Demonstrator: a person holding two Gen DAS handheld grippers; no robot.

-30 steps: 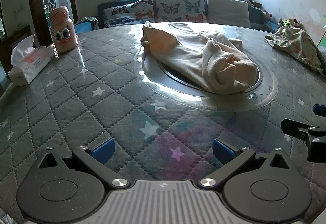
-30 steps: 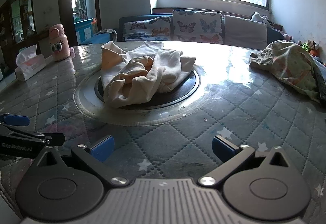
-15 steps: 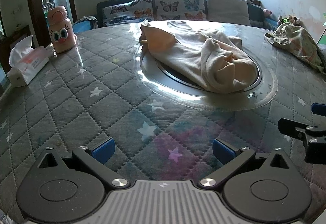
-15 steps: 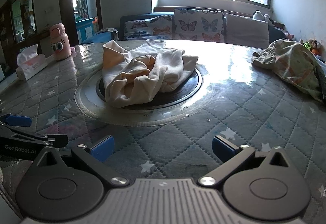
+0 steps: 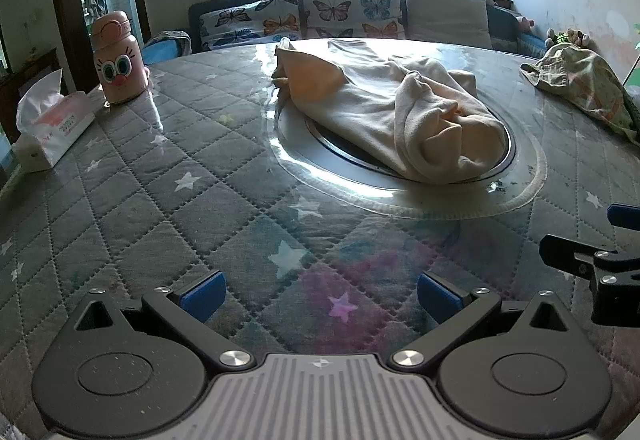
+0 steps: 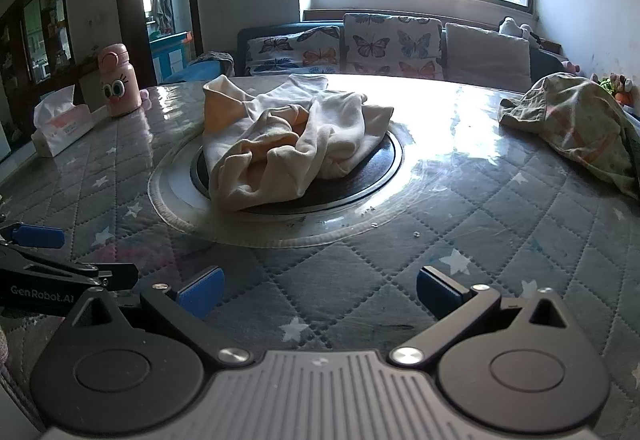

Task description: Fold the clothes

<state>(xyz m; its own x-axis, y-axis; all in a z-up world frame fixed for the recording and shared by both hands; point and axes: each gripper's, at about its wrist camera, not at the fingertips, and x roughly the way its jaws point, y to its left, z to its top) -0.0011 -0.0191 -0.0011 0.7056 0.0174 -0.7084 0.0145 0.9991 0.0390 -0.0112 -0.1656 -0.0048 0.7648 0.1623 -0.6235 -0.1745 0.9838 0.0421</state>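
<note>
A crumpled cream garment (image 5: 396, 115) lies on the round turntable in the middle of the quilted table; it also shows in the right wrist view (image 6: 288, 143). A patterned green garment (image 5: 580, 87) lies bunched at the table's far right, also in the right wrist view (image 6: 576, 123). My left gripper (image 5: 318, 294) is open and empty, low over the table's near side. My right gripper (image 6: 318, 292) is open and empty, beside it to the right. Both are well short of the cream garment.
A pink cartoon bottle (image 5: 117, 59) and a tissue box (image 5: 52, 127) stand at the table's left edge. The turntable ring (image 5: 520, 195) sits slightly raised. A sofa with butterfly cushions (image 5: 340, 11) is behind the table. The other gripper (image 5: 592, 264) shows at the right edge.
Both grippers have moved slightly forward toward the cream garment. Both stay open and the clothes have not moved.
</note>
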